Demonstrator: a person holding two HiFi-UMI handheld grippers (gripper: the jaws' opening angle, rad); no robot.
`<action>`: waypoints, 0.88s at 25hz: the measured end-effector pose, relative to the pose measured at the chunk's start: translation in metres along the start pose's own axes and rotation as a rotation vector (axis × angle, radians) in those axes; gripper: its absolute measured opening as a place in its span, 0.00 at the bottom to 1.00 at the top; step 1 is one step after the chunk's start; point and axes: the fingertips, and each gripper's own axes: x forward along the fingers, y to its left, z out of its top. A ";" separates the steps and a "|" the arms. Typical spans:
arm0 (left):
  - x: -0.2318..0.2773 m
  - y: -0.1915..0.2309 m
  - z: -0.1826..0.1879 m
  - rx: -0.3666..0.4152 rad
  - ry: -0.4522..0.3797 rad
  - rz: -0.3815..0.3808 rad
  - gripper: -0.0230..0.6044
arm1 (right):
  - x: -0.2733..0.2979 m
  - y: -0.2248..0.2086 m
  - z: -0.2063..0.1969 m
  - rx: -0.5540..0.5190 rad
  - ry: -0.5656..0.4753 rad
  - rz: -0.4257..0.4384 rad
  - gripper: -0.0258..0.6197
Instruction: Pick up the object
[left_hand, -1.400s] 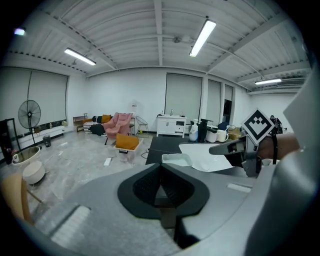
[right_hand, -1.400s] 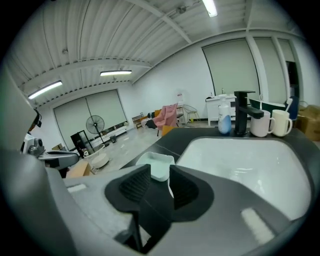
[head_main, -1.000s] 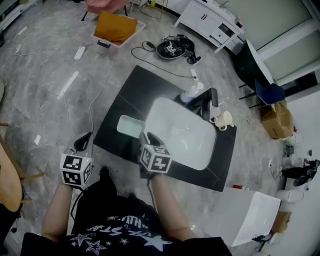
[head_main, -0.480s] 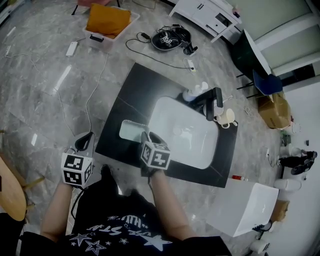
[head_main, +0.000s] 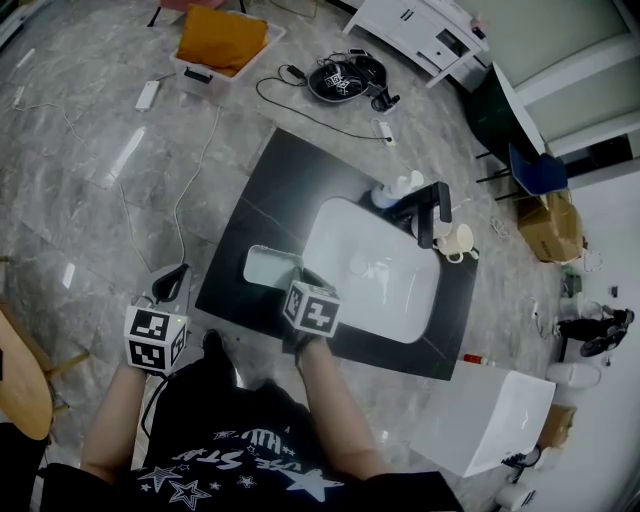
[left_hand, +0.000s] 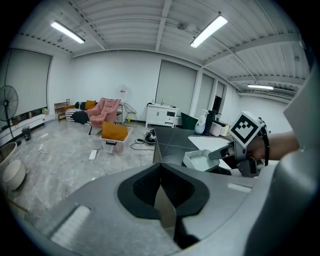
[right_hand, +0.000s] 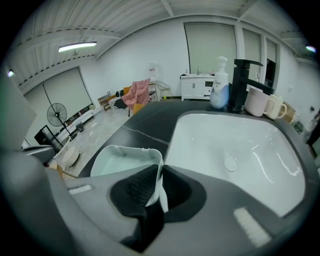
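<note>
Here, seen from above, a person stands at the near edge of a dark bench (head_main: 262, 195) that has a white sink (head_main: 395, 300) set into it. A white tray (head_main: 262, 264), shallow and rounded, lies on the bench just beside the sink's left edge, near the person. The right tongs (head_main: 298, 276) reach over the tray's near right corner. Their jaws are closing, and the tray's thin upright wall stands between the two dark pads, which already pinch it from both sides. The tray looks empty inside. The left tongs (head_main: 168, 284) hang well apart from the bench, over the grey marbled floor (head_main: 90, 200) on the person's left side. Their jaws are pressed together with nothing between them. At the far rim of the sink stands a black tap (head_main: 430, 212). A pump bottle (head_main: 388, 192) stands just to its left and two pale mugs (head_main: 455, 240) just to its right. Farther away on the floor lie a box with an orange cushion (head_main: 220, 38) and some cables.
</note>
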 end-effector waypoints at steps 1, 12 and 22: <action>-0.001 0.001 0.001 -0.001 -0.002 0.006 0.05 | 0.000 0.000 0.001 0.004 -0.001 -0.002 0.09; -0.012 -0.017 0.017 0.006 -0.043 0.031 0.05 | -0.029 -0.012 0.013 0.036 -0.063 0.032 0.08; -0.024 -0.091 0.058 0.078 -0.135 0.001 0.05 | -0.102 -0.073 0.030 0.082 -0.195 0.029 0.08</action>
